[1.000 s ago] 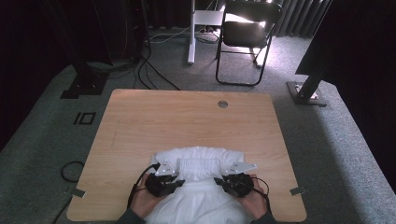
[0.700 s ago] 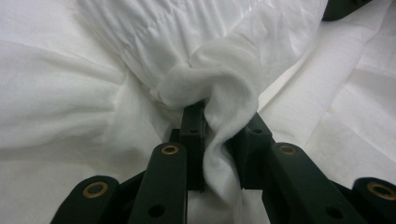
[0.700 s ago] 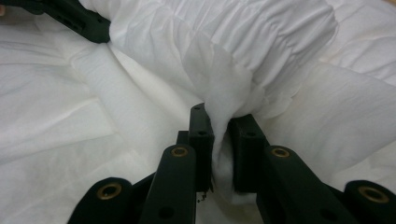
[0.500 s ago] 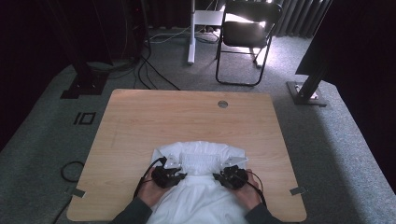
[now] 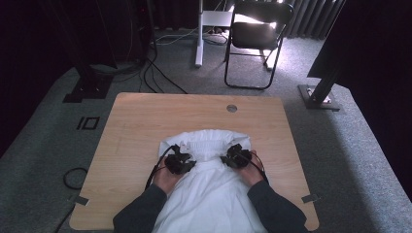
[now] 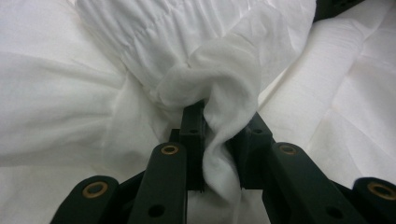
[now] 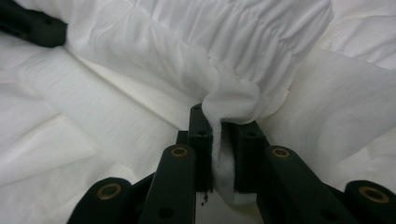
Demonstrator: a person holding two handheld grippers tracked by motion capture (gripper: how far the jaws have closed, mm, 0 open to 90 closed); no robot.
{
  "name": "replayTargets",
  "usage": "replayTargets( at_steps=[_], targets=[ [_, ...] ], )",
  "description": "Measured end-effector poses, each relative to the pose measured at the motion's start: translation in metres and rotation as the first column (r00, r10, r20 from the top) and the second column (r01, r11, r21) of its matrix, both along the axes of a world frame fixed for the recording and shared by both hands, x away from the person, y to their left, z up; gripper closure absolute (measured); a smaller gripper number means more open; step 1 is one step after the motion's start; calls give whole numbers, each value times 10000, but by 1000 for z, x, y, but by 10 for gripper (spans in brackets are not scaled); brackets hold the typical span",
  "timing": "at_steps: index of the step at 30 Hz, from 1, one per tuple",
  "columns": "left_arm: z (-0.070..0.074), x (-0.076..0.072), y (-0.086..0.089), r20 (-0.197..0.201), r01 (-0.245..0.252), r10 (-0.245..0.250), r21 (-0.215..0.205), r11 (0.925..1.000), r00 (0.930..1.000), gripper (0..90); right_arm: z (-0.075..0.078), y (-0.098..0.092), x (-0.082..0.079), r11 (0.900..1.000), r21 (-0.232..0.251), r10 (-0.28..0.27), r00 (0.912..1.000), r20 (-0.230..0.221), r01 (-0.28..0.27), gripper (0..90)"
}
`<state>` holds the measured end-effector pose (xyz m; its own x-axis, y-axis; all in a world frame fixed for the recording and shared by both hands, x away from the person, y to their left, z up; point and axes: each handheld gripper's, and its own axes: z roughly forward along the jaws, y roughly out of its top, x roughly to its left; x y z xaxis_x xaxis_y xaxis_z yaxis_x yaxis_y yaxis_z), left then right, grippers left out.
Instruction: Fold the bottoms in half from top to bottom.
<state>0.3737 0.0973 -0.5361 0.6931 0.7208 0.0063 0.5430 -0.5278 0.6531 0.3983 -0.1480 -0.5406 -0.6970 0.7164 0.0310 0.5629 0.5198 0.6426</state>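
In the high view, a white garment (image 5: 209,184) is spread at the table's (image 5: 136,121) near edge. In the left gripper view, the left gripper (image 6: 215,140) is clamped on bunched fabric. In the right gripper view, the right gripper (image 7: 219,140) is pinched on a gathered fold; uneven pulling could slip the thin cloth free.

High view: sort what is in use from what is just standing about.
In use:
white garment
left hand-held gripper, shut on it
right hand-held gripper, shut on it
table beneath

Standing about:
folding chair
floor cables
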Motion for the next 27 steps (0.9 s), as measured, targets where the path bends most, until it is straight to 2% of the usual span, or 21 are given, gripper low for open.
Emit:
replayTargets(
  at_steps=[2, 6, 9, 11, 12, 13, 18, 20, 21, 22, 23, 25, 27],
  targets=[
    [0, 9, -2, 56, -143, 142, 25, 9999, 9999, 762, 0, 1, 12, 10000, -26, -60, 10000, 56, 60, 803],
    [0, 36, 0, 216, -309, 309, 1, 9995, 9993, 762, 2, 5, 37, 9987, -45, -515, 9987, 24, 516, 803],
    [1, 57, 1, 466, -419, 403, 323, 9986, 9981, 762, 3, 11, 52, 9961, -125, -868, 9962, 71, 869, 801],
    [3, 71, 2, 482, -562, 538, 503, 9972, 9974, 762, 2, 15, 61, 9942, -73, -1075, 9941, 131, 1076, 797],
    [3, 71, 2, 482, -562, 538, 503, 9972, 9974, 762, 2, 15, 61, 9942, -73, -1075, 9941, 131, 1076, 797],
    [4, 84, 1, 524, -680, 641, 758, 9948, 9966, 762, 3, 18, 71, 9922, -117, -1236, 9922, 166, 1238, 794],
    [8, 104, -3, 495, -1024, 975, 1092, 9887, 9940, 763, 4, 24, 91, 9860, -22, -1669, 9859, 109, 1669, 791],
    [10, 107, 0, 245, -1077, 1059, 883, 9903, 9941, 778, 3, 24, 96, 9873, 103, -1587, 9871, 229, 1585, 799],
    [10, 107, 0, 245, -1077, 1059, 883, 9903, 9941, 797, 3, 24, 96, 9873, 103, -1587, 9871, 229, 1585, 799],
    [15, 103, 6, 227, -1144, 1134, 464, 9924, 9933, 811, 6, 20, 95, 9844, 620, -1645, 9864, -69, 1646, 812],
    [19, 99, 9, 333, -1108, 1101, 208, 9936, 9934, 818, 10, 17, 92, 9804, 1013, -1690, 9856, -105, 1692, 814],
    [27, 90, 16, 506, -981, 998, -347, 9946, 9937, 824, 21, 11, 81, 9829, 1242, -1400, 9898, 254, 1358, 815],
    [41, 77, 21, 868, -763, 839, -877, 9932, 9927, 826, 36, 7, 68, 9843, 1475, -1077, 9918, 688, 967, 816]
  ],
)
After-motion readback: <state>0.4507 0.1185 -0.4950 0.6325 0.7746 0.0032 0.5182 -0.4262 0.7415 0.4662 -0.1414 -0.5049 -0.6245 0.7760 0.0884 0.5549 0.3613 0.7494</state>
